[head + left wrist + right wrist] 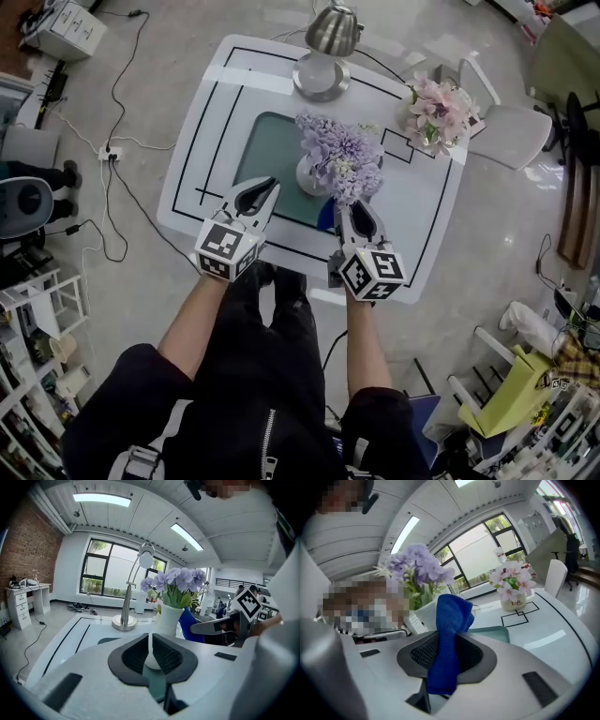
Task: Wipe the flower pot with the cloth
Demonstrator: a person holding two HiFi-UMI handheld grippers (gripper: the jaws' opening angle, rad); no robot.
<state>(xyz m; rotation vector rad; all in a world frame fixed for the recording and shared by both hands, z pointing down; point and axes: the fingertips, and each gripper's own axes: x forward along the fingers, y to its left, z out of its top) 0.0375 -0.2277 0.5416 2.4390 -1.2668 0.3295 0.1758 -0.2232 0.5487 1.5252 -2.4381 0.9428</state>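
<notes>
A white flower pot (309,176) with purple flowers (342,155) stands on a teal mat (267,150) in the middle of the white table (427,216). My right gripper (354,206) is just in front of the pot, on its right side, shut on a blue cloth (324,217). The cloth (449,634) stands up between the jaws in the right gripper view. My left gripper (269,186) is at the pot's front left, shut with nothing held. In the left gripper view the pot (168,618) stands straight ahead of that gripper (150,637).
A metal desk lamp (323,52) stands at the table's far edge, seen also (125,616) from the left. A small pot of pink flowers (436,112) sits at the far right corner. A white chair (511,131) is beyond it. Cables lie on the floor at left.
</notes>
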